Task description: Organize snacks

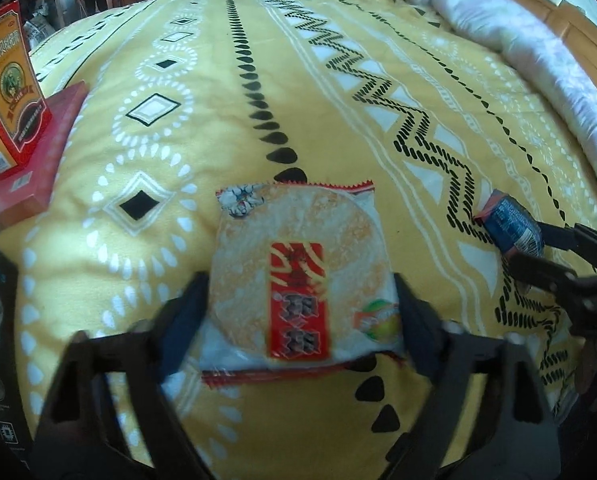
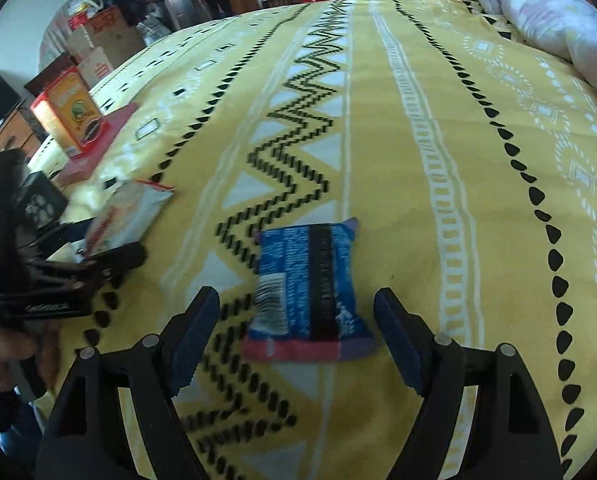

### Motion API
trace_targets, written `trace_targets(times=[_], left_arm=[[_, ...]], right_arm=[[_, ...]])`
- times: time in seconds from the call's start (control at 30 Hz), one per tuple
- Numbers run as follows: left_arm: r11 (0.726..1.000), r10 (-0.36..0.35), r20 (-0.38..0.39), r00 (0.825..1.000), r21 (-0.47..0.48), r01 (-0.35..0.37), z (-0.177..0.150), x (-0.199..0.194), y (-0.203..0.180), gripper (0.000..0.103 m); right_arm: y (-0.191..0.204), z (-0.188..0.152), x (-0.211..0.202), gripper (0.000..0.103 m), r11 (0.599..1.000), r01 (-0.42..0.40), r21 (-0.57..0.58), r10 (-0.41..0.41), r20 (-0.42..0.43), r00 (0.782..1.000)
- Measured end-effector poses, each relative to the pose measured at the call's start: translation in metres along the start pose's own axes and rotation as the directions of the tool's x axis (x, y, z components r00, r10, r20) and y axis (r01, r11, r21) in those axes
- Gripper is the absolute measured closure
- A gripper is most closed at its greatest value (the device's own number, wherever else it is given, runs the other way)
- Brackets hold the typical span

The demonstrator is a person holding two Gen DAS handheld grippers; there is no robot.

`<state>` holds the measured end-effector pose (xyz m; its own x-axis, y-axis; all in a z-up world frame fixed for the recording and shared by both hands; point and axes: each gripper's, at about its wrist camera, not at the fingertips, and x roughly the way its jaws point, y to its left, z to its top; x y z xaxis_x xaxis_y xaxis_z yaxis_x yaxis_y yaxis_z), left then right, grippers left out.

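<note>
A round rice cracker in a clear pack with a red label [image 1: 298,276] lies on the yellow patterned bedspread [image 1: 338,92]. My left gripper [image 1: 300,300] is open, its two fingers on either side of the pack; contact is unclear. A small blue snack packet [image 2: 308,292] lies back side up on the bedspread [image 2: 418,120]. My right gripper [image 2: 296,320] is open around its near end, with gaps on both sides. The blue packet [image 1: 512,226] and right gripper also show at the right of the left wrist view. The cracker pack [image 2: 126,216] shows at the left of the right wrist view.
An orange-and-red box [image 1: 6,92] stands on a flat red box [image 1: 42,152] at the bed's left edge; both show in the right wrist view [image 2: 68,112]. A folded pale quilt [image 1: 538,52] lies along the right side. Cartons and people are beyond the bed.
</note>
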<state>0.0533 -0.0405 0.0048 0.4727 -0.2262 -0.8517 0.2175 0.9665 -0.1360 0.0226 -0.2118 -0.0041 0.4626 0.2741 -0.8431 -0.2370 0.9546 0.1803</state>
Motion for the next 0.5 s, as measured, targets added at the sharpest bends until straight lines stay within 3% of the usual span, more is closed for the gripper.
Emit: trace_targets(times=[0.07, 0.17, 0.3, 0.5], left_arm=[[1.000, -0.011, 0.006, 1.000, -0.008, 0.011, 0.001, -0.002, 0.002, 0.029], [1.000, -0.015, 0.024, 1.000, -0.019, 0.016, 0.001, -0.009, 0.002, 0.029], [1.000, -0.007, 0.089, 0.996, -0.019, 0.009, 0.004, -0.032, 0.000, 0.029], [1.000, 0.013, 0.218, 0.976, -0.029, -0.007, 0.016, -0.096, 0.005, 0.029]], right_arm=[[-0.005, 0.001, 0.005, 0.023, 1.000, 0.015, 0.010, -0.015, -0.007, 1.000], [-0.008, -0.002, 0.010, 0.041, 0.999, 0.036, 0.019, -0.036, -0.012, 0.999], [-0.011, -0.006, -0.002, 0.053, 0.999, 0.021, 0.035, -0.023, 0.034, 0.999], [0.005, 0.001, -0.049, 0.055, 1.000, -0.006, 0.026, 0.002, 0.154, 0.988]])
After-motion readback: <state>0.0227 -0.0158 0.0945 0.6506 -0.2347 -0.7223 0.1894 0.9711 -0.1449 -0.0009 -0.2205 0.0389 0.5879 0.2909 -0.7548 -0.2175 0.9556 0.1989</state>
